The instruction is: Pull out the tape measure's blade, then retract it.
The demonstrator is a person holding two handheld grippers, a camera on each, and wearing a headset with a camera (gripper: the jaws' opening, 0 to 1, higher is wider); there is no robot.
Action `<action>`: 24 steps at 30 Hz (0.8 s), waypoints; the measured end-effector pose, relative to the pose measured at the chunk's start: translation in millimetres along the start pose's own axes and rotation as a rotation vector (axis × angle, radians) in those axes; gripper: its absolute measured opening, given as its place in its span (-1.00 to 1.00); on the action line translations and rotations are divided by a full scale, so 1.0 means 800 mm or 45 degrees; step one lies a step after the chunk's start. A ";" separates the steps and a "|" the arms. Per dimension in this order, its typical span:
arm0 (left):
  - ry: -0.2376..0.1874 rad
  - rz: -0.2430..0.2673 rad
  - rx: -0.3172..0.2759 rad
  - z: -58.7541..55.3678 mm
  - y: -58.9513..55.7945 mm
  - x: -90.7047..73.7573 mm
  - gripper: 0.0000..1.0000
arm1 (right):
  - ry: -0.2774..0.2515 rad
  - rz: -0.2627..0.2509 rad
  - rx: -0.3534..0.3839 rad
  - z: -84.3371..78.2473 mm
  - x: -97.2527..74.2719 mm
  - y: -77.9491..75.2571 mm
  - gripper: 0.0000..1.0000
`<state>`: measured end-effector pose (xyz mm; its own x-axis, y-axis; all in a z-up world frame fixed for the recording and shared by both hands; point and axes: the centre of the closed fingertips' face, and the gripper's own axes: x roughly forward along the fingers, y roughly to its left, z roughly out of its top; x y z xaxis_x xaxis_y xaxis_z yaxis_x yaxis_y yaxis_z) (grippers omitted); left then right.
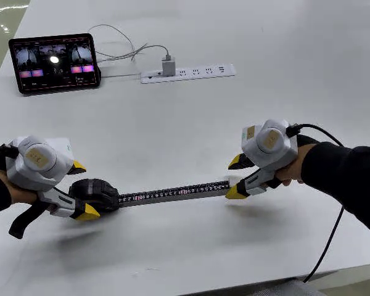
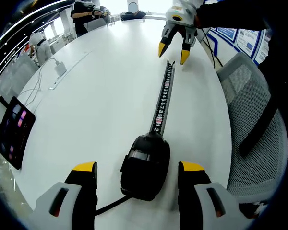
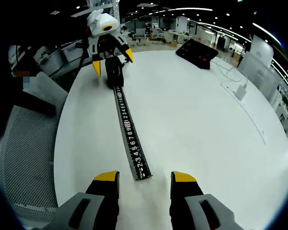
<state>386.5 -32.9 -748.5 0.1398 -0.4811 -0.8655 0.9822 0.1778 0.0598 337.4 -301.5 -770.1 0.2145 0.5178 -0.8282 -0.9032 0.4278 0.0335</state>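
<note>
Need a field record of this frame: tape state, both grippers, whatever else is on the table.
tape measure case: black, lying on the white table
blade: pulled out, flat on the table, running toward the right gripper
blade tip: at the gap between the right jaws, not gripped
left gripper: open, jaws straddling the case, gap visible each side
right gripper: open, holding nothing
far side: tablet with lit screen; power strip with charger plugged in
</note>
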 end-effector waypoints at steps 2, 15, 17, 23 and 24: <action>-0.015 0.008 -0.029 -0.001 0.002 -0.002 0.32 | -0.021 -0.013 0.021 0.000 -0.003 0.002 -0.20; -0.084 0.043 -0.184 -0.003 -0.002 -0.006 0.56 | -0.107 -0.105 0.159 -0.011 -0.019 0.008 0.01; -0.124 0.052 -0.237 0.001 -0.003 -0.009 0.60 | -0.115 -0.117 0.177 -0.018 -0.020 0.015 0.04; -0.160 0.076 -0.314 0.000 -0.004 -0.013 0.73 | -0.131 -0.156 0.239 -0.030 -0.030 0.019 0.11; -0.167 0.075 -0.319 -0.001 -0.004 -0.015 0.74 | -0.137 -0.164 0.247 -0.031 -0.032 0.020 0.12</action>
<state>381.4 -27.0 -739.1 0.2264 -0.5678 -0.7914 0.9127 0.4074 -0.0312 308.2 -326.6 -762.3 0.3706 0.5216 -0.7685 -0.7799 0.6241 0.0474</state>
